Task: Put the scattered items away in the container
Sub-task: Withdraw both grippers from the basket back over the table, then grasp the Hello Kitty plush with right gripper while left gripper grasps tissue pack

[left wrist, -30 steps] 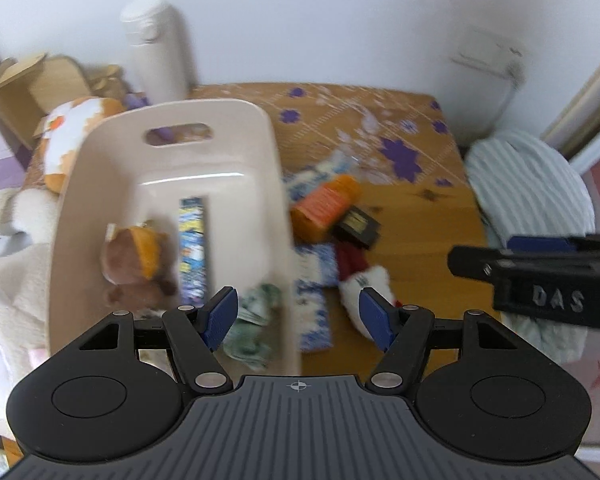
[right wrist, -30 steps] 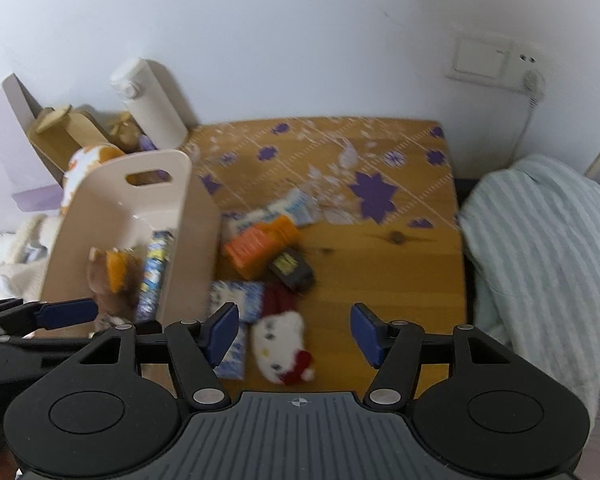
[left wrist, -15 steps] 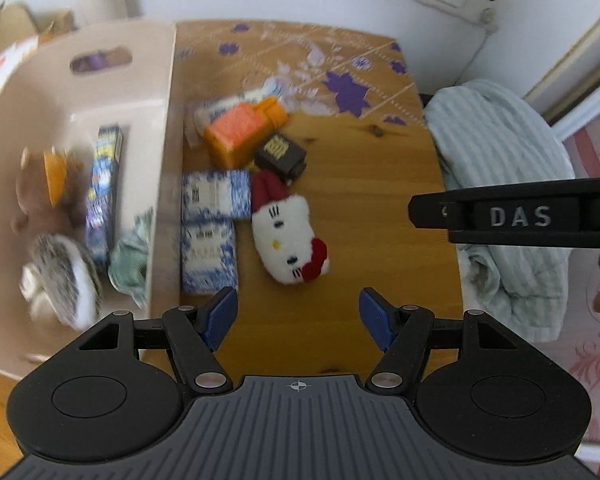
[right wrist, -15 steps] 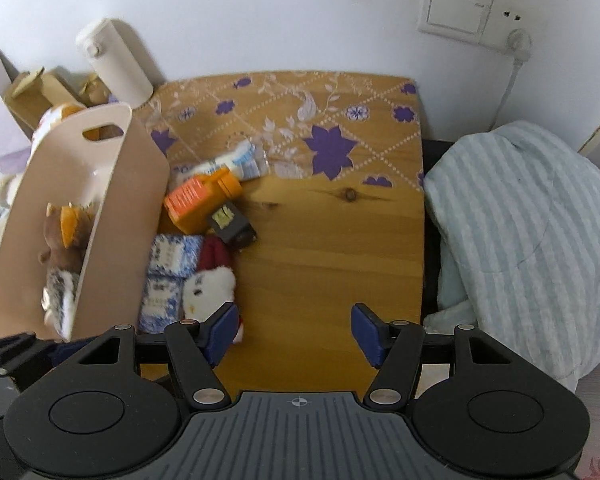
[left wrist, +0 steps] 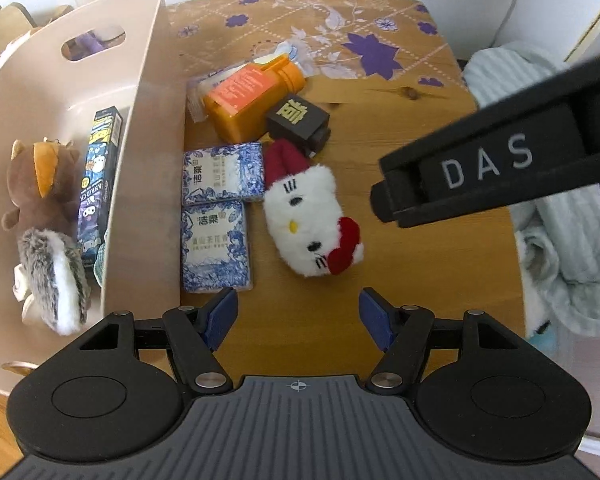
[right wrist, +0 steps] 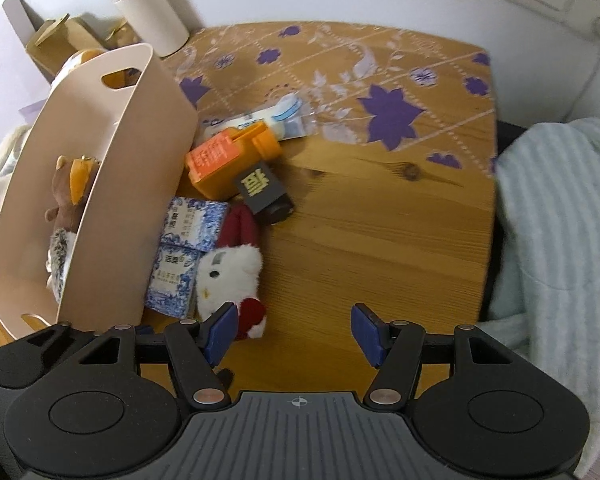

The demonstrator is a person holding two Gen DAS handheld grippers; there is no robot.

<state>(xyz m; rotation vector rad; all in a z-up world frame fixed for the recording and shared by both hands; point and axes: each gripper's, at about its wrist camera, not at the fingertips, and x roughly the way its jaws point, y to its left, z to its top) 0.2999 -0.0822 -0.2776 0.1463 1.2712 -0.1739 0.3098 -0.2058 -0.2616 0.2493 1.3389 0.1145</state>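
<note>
A beige container (left wrist: 148, 128) stands at the table's left, also in the right wrist view (right wrist: 112, 216). It holds a brown plush (left wrist: 40, 184) and a blue box (left wrist: 98, 176). Beside it lie a white cat plush (left wrist: 312, 220), two blue tissue packs (left wrist: 216, 216), an orange bottle (left wrist: 248, 100), a black box (left wrist: 298, 118) and a clear packet (left wrist: 288, 50). My left gripper (left wrist: 298, 318) is open above the table, just in front of the cat plush. My right gripper (right wrist: 296, 332) is open; its left finger overlaps the cat plush (right wrist: 228, 276).
The wooden table (right wrist: 380, 220) has purple flowers at the back. A white flask (right wrist: 148, 4) and cardboard boxes (right wrist: 56, 44) stand at the back left. A striped blanket (right wrist: 556, 216) lies off the right edge. The right gripper's side (left wrist: 496, 164) crosses the left wrist view.
Both grippers have moved closer to the scattered items. The left one has swung right from over the container to the cat plush. Jaws stayed open.
</note>
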